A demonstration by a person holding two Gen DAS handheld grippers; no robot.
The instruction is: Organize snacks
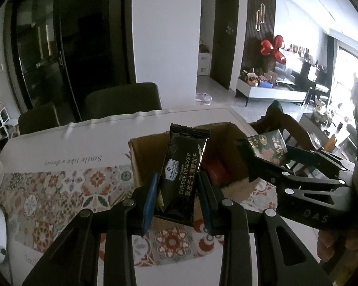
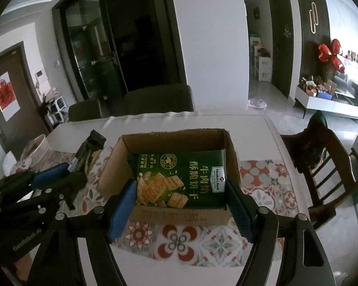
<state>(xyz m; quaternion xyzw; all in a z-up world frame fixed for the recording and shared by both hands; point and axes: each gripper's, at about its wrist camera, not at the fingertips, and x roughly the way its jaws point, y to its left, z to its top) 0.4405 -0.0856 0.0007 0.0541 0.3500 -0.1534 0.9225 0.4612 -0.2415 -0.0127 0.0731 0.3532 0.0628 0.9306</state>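
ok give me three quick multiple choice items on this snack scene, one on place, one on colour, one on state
1. Where does the cardboard box stand?
A. on a chair
B. on the patterned table runner
C. on the floor

2. What colour is the pack in the right hand-held gripper?
A. green
B. red
C. white

3. How is the black cheese cracker pack at this moment?
A. lying in the box
B. flat on the table
C. clamped in the left hand-held gripper

Answers: 1 B, the runner's tiles show around the box's base. 2 A, the green beef cracker pack sits between its blue pads. 3 C, both fingers press the pack's sides.
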